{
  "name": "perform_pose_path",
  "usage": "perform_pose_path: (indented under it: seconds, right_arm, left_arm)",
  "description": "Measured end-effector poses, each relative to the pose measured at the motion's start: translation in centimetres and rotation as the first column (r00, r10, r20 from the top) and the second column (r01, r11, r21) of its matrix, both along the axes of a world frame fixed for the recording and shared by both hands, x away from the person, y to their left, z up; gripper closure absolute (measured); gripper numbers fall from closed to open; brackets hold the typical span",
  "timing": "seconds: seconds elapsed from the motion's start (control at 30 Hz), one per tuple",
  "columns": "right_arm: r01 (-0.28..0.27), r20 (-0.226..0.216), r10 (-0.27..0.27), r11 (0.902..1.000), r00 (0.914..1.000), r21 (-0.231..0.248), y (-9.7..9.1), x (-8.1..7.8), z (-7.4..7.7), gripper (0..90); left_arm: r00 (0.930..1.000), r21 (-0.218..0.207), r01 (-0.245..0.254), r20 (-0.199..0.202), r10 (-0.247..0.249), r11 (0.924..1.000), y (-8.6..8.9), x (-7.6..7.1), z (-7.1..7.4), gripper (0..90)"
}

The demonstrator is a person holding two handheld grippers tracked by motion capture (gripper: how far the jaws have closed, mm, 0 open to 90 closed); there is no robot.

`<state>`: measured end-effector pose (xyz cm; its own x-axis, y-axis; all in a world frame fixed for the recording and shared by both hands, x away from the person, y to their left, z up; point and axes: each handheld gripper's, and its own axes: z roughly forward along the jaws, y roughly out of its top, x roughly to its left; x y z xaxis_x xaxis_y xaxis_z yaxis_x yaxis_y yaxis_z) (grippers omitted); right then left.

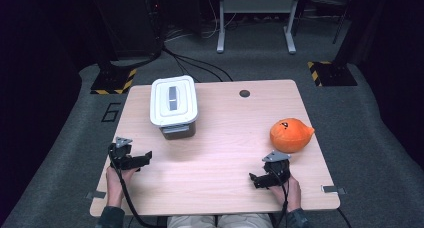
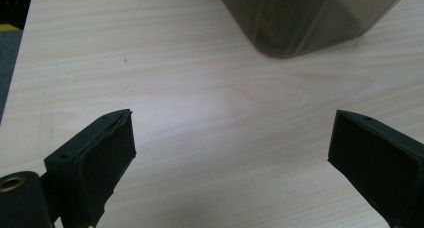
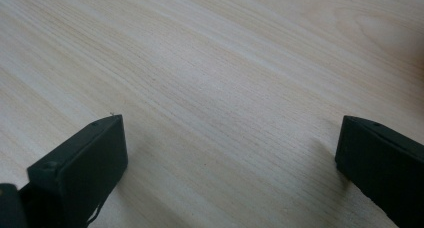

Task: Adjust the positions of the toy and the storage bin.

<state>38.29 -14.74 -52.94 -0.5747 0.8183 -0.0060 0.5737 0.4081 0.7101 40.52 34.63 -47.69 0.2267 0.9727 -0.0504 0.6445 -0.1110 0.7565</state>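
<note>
the left black two-jaw gripper (image 1: pixel 145 156) is held low at the near left, its jaws pointed toward the middle and spread wide — nothing is seen between them in the left gripper view. the right black two-jaw gripper (image 1: pixel 253 179) is held at the near right, jaws likewise wide apart and empty. each is gripped by a hand — left hand (image 1: pixel 119 178), right hand (image 1: pixel 290 190) — with forearms entering from the bottom edge.

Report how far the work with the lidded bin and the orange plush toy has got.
Done: nothing visible; the lid sits on the bin and the orange plush toy lies apart on the table. In hand: nothing; the left gripper and right gripper are open over bare wood. Left: likely every handling step.
</note>
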Motion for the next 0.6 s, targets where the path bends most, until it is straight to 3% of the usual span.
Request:
perform_pose_path:
  seconds: [0.6]
  right_arm:
    - [0.006,-0.003,-0.006,1.0000,1.0000,0.003,0.0,0.0,0.0,0.0]
  left_arm:
    - [0.9978,0.029,0.052,0.040,-0.053,0.9982,-2.0,2.8,5.1,6.1]
